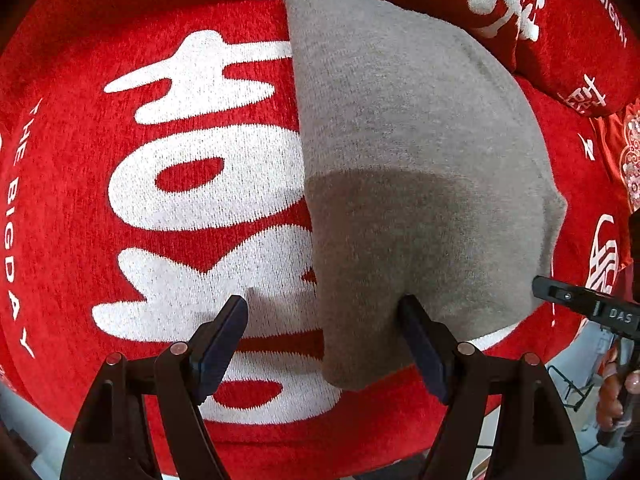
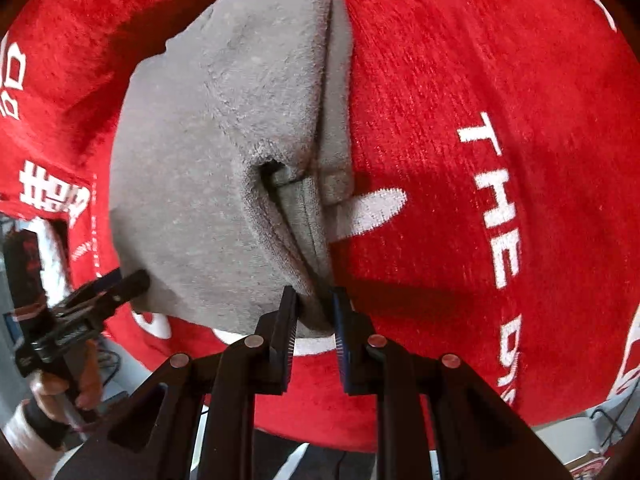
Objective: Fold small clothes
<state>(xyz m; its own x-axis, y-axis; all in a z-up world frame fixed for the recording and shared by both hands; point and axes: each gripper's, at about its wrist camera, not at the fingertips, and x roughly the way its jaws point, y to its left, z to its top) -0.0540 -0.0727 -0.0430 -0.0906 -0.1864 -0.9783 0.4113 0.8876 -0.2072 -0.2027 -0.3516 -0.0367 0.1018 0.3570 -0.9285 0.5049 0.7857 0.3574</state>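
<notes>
A grey fleece garment (image 1: pixel 420 160) lies folded on a red blanket (image 1: pixel 80 220) with large white characters. My left gripper (image 1: pixel 324 320) points down over the garment's near corner. Its jaws stand wide apart, the cloth's edge runs between them, and neither pad presses on it. In the right wrist view the garment (image 2: pixel 208 160) shows a fold seam running toward me. My right gripper (image 2: pixel 314 312) is shut on the folded near edge there. The left gripper (image 2: pixel 132 278) shows at the garment's left side, and the right gripper (image 1: pixel 538 284) shows at the right edge of the left wrist view.
A red cushion (image 1: pixel 560 40) with white print lies at the far right beyond the garment. The blanket's near edge (image 2: pixel 320 436) drops off to a floor with cables (image 2: pixel 108 360). A hand (image 2: pixel 60 392) holds the left gripper's handle.
</notes>
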